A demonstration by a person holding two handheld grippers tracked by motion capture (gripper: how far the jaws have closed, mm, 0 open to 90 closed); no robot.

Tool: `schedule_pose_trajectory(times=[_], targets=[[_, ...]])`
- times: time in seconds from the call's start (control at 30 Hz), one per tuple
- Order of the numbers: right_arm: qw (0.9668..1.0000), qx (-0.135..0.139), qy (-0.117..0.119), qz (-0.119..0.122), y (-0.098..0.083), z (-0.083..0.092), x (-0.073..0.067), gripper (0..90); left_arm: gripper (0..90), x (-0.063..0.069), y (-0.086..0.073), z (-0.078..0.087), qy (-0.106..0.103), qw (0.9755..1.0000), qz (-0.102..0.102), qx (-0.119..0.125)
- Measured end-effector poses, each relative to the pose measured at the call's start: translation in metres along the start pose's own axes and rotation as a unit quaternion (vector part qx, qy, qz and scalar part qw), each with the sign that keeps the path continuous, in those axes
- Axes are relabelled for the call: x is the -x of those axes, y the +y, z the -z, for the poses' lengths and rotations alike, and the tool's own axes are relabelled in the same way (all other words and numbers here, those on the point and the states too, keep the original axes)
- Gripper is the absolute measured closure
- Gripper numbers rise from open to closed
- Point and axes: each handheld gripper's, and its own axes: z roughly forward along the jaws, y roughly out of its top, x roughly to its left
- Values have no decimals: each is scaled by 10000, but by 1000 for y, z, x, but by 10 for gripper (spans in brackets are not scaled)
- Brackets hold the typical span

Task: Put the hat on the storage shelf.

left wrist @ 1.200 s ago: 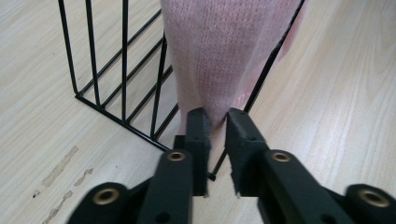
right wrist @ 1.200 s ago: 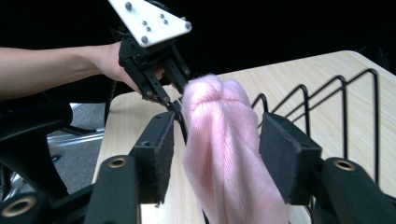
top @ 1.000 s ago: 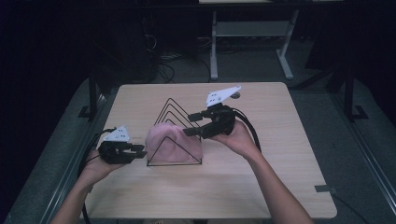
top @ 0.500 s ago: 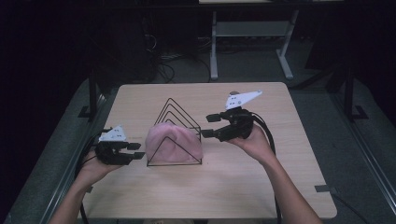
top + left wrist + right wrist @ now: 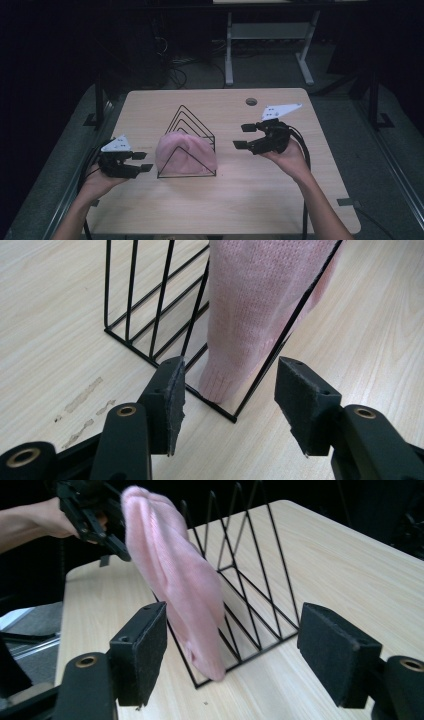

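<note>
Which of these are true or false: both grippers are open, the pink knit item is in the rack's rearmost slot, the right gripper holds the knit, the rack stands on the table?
1. Both the left gripper and the right gripper are open. True.
2. The pink knit item sits in the rearmost slot of the wire rack. False: it is in the front slot, nearest the person.
3. The right gripper holds the knit. False: it is apart from it, jaws empty.
4. The rack stands on the wooden table. True.

I see a light wooden table [image 5: 280,200] with a round cable hole [image 5: 251,101] near its far edge. Beyond the table, a white metal frame [image 5: 270,35] stands on grey floor [image 5: 345,105]; the surrounding room is dark.
</note>
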Motion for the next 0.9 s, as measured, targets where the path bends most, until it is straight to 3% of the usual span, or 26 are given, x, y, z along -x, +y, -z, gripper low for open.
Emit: schedule_pose_trajectory(times=[0.27,0.5,0.9], targets=[[9997,-17,-178,-186,-16,10,8,269,371,-1,-5,0,43,9998,182,3],[9990,-88,-318,-314,-30,21,13,257,328,0,-9,1,59,9997,216,-20],[9959,-124,-578,-680,-67,47,22,248,277,0,-19,1,129,9993,349,-19]])
